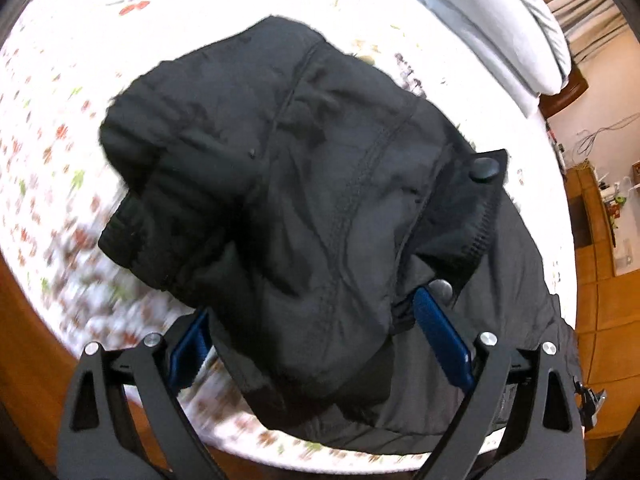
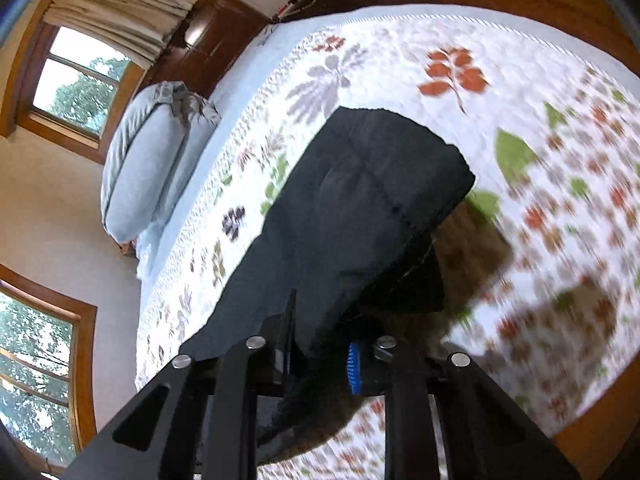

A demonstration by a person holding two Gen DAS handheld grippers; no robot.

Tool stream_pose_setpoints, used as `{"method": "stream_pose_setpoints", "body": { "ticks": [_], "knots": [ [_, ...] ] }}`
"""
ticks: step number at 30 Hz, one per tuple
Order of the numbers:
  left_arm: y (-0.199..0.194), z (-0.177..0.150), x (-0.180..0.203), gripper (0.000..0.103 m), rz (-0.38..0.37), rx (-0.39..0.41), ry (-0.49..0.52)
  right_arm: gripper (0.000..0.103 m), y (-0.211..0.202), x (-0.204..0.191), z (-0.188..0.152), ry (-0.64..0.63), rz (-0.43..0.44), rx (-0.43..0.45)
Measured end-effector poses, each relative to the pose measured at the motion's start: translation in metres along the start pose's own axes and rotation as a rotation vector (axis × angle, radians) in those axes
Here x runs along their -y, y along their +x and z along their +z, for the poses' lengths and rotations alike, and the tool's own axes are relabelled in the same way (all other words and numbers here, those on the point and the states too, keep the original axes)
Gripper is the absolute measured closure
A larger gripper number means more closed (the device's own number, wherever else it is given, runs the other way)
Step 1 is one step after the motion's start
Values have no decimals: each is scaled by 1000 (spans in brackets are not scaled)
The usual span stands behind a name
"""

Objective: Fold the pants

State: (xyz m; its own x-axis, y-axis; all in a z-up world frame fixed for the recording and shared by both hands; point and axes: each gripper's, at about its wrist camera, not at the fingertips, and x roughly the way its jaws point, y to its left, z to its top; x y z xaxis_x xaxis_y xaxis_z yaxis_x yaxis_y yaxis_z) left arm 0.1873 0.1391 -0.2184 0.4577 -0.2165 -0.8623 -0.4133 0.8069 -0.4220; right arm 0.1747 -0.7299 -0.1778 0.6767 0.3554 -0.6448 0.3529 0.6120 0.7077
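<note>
**Black pants bunched on the flowered bedspread, one claw clamped on the fabric**

Floral bedspread (image 1: 60,152) covers the bed, white with red, green and purple leaves, and it serves as the landmark for everything else. Black pants (image 1: 304,200) lie heaped on the bedspread, the waistband with its dark button (image 1: 483,169) turned up. Grey pillows (image 2: 144,168) sit at the bedspread's far end, near a dark wooden headboard (image 2: 212,40) and a curtained window (image 2: 76,80).

Left gripper (image 1: 316,332) stands over the heap with its blue pads (image 1: 438,332) spread wide; cloth bulges between them, and whether they press on it cannot be told. Right gripper (image 2: 320,356) has its jaws drawn nearly together on a fold of the pants (image 2: 360,208), which hangs lifted above the bedspread.
</note>
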Motion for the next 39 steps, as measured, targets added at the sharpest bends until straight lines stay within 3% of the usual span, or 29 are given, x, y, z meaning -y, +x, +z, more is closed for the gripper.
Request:
{"method": "stream_pose_setpoints", "body": {
  "ticks": [3,6,8,11,14,16,18,23,25,30,33,35,37,39],
  "knots": [
    [-10,12,22,10,-81,79,63,84,-3,1,4,6,11,44],
    [-11,22,29,10,-113,75,96,84,-4,16,-4,31,-59,33],
    [-7,23,24,10,-82,39,101,80,-9,32,-14,56,-85,14],
    [-18,12,12,10,-21,37,130,56,-30,39,-26,74,-114,33],
    [-44,0,2,10,-7,56,138,52,-53,23,-42,8,-140,41],
    [-53,-7,13,10,-2,44,156,51,-58,3,-60,-24,-71,15],
    [-58,-22,25,10,-52,26,169,48,-46,-16,-76,-41,-4,-57],
    [-32,-37,65,10,-166,-62,215,48,28,-76,-130,-52,213,-281],
    [-16,-38,76,10,-176,-102,219,49,59,-91,-146,-42,246,-359],
    [7,-42,81,10,-194,-147,189,49,95,-100,-156,-1,241,-409],
    [16,-39,86,10,-224,-155,161,50,105,-102,-154,4,231,-393],
    [21,-38,89,10,-233,-165,154,57,108,-105,-154,-8,213,-391],
    [25,-38,92,10,-258,-171,160,77,110,-104,-153,-12,192,-380],
    [29,-36,91,10,-277,-169,131,89,111,-98,-154,10,180,-382]
  ]
}}
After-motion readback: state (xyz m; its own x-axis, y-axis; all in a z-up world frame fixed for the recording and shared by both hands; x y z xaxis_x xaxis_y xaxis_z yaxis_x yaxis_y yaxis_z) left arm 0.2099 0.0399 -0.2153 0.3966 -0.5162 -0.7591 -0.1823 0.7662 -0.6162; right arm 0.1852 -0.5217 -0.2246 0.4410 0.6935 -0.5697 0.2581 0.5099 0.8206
